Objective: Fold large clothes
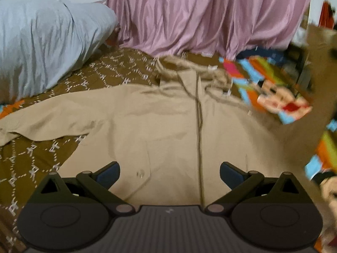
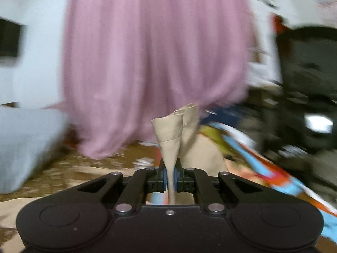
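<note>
1. Shirt [image 1: 168,126] of beige cloth lies spread face up on the bed, its collar toward the far side and its buttoned front running up the middle; one sleeve stretches out flat toward the left of the left wrist view.

2. Left tongs [image 1: 169,174] hang over the lower front of the shirt with the jaws wide apart and nothing between them; the pads touch no cloth.

3. Right tongs [image 2: 171,178] are closed tight on a pinched fold of the same beige cloth, which rises in a bunch in front of the pads; a hemmed edge shows on it, so it is probably a cuff or a corner, though which part I cannot tell.

4. Progress, as I judge it: folding has barely begun; the body is still laid open, no fold lies finished, and sleeves and halves remain to be brought in.

5. Bedspread [image 1: 42,164] is brown with a pale stitched lattice; a bright cartoon-printed cloth [image 1: 273,97] lies at the right, a grey pillow [image 1: 42,42] at the left, and a pink curtain [image 1: 200,14] hangs behind; the right wrist view is much blurred.
</note>
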### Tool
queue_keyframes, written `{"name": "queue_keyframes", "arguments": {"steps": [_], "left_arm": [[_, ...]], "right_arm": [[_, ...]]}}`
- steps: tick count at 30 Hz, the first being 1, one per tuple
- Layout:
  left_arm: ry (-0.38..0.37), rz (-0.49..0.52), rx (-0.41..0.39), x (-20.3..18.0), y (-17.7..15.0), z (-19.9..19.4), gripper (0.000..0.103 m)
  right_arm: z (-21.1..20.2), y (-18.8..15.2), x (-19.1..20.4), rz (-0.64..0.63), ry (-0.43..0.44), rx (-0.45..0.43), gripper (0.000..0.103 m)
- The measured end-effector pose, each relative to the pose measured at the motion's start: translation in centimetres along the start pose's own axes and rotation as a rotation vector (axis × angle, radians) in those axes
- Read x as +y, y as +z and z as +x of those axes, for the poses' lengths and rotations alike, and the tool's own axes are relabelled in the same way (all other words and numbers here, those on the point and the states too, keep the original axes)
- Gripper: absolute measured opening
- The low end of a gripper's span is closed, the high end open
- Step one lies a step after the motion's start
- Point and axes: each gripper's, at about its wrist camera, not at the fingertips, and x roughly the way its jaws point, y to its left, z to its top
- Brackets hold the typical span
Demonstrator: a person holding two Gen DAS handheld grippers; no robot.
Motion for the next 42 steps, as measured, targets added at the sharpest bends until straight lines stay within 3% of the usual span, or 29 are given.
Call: {"name": "queue_keyframes", "arguments": {"steps": [4, 9, 11, 17, 23, 26, 32, 34, 36, 37, 38, 39, 41, 42], "left_arm": [[-0.150, -0.121, -0.037, 4.4, 2.3, 0.3, 0.102], [-0.325, -0.294, -0.056, 9.5, 4.9, 2.7, 0.102], [-0.357, -0.331, -0.050, 10.6, 5.3, 4.2, 0.102], [-0.409, -0.390, 0.087, 11.6, 5.1, 10.5, 0.102], [-0.438, -0.467, 0.218, 11.3, 2.6, 15.1, 0.102], [-0.464, -0.490, 0.221, 11.2, 2.3, 15.8, 0.102], [-0.410, -0.456, 0.259, 10.0, 2.4, 16.6, 0.101], [-0.374, -0.457, 0.271, 9.8, 2.1, 16.9, 0.092], [-0.343, -0.456, 0.300, 9.6, 1.9, 17.5, 0.069], [-0.332, -0.460, 0.315, 9.5, 1.7, 17.8, 0.064], [-0.324, -0.461, 0.325, 9.3, 1.6, 18.1, 0.047], [-0.327, -0.456, 0.323, 9.2, 1.6, 18.2, 0.020], [-0.311, -0.420, 0.291, 8.6, 1.9, 17.9, 0.000], [-0.295, -0.396, 0.274, 8.1, 2.3, 17.7, 0.000]], "right_arm": [[1.5, -1.4, 7.6, -0.033, 0.195, -0.017, 0.005], [3.9, -6.2, 15.1, -0.069, 0.302, 0.032, 0.005], [4.5, -8.6, 18.0, -0.106, 0.317, 0.064, 0.005], [5.9, -15.5, 23.7, -0.245, 0.327, 0.196, 0.005], [6.3, -20.5, 25.0, -0.334, 0.337, 0.297, 0.006], [5.7, -22.1, 25.4, -0.398, 0.342, 0.316, 0.006], [4.7, -24.1, 26.0, -0.531, 0.352, 0.328, 0.014], [4.5, -24.3, 26.0, -0.543, 0.360, 0.339, 0.020], [4.2, -24.2, 25.8, -0.537, 0.366, 0.362, 0.023], [3.9, -24.1, 25.5, -0.533, 0.366, 0.372, 0.028], [3.7, -23.8, 25.2, -0.530, 0.366, 0.381, 0.036], [3.5, -23.4, 24.7, -0.522, 0.366, 0.387, 0.040], [2.6, -22.2, 23.1, -0.496, 0.365, 0.381, 0.054], [2.1, -21.7, 22.2, -0.489, 0.352, 0.373, 0.057]]}}
